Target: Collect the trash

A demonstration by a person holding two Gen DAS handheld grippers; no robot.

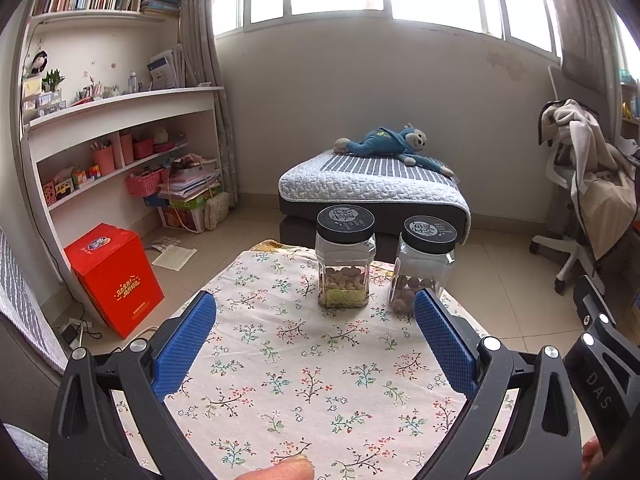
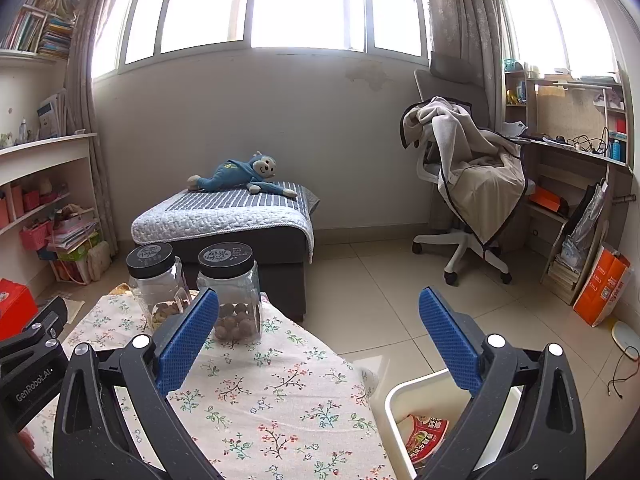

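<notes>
A white bin point(image 2: 394, 402) stands on the floor at the right of the table, with a red printed wrapper point(image 2: 426, 436) inside it. My right gripper point(image 2: 318, 340) is open and empty, its right finger above the bin. My left gripper point(image 1: 316, 340) is open and empty above the flowered tablecloth point(image 1: 304, 380). No loose trash shows on the cloth in either view.
Two clear jars with black lids point(image 1: 346, 258) point(image 1: 424, 266) stand at the table's far edge, also in the right wrist view point(image 2: 234, 294). A red box point(image 1: 114, 278) is on the floor left. A quilted ottoman point(image 1: 372, 192) and office chair point(image 2: 472, 184) stand beyond.
</notes>
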